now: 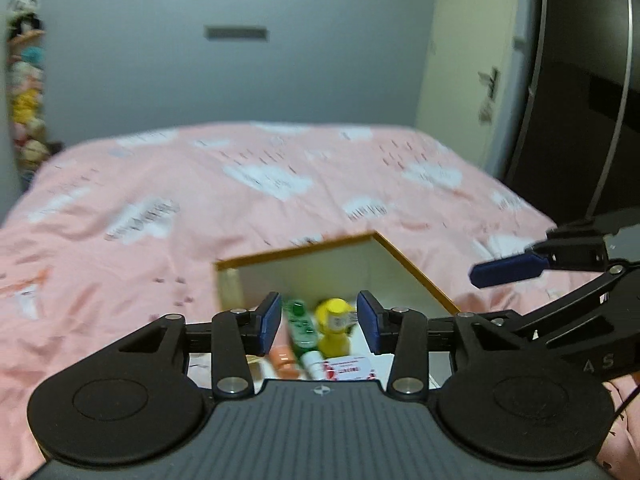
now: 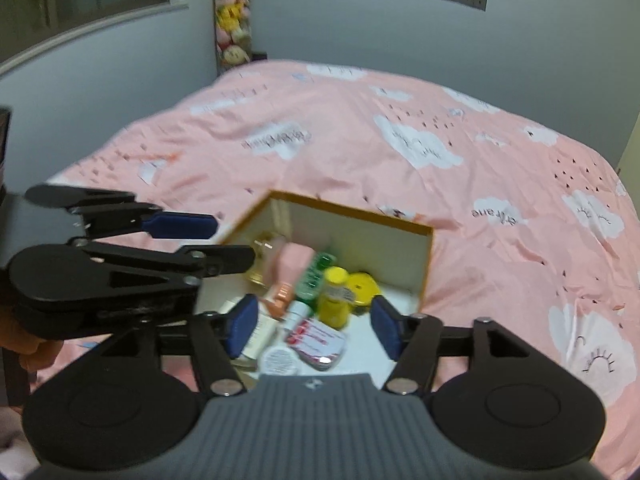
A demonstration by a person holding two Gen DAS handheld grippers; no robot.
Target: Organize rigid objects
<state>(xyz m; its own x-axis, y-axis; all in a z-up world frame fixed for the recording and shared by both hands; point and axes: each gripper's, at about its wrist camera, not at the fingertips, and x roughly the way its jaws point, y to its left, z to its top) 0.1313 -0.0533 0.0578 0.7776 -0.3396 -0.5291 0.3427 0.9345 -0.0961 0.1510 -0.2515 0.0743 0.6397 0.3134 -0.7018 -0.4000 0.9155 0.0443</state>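
an open-topped box [image 2: 424,264] with an orange rim sits on a pink bedspread [image 2: 460,208] printed with white clouds, one carrying blurred, upside-down script that cannot be read. inside the box lie a yellow bottle [image 2: 334,300], a green tube [image 2: 314,278], a yellow lid [image 2: 362,286] and a red-and-white packet [image 2: 316,340] whose print is too blurred to read. the left gripper [image 1: 319,322] and right gripper [image 2: 316,326] hover above the box, jaws parted, holding nothing.
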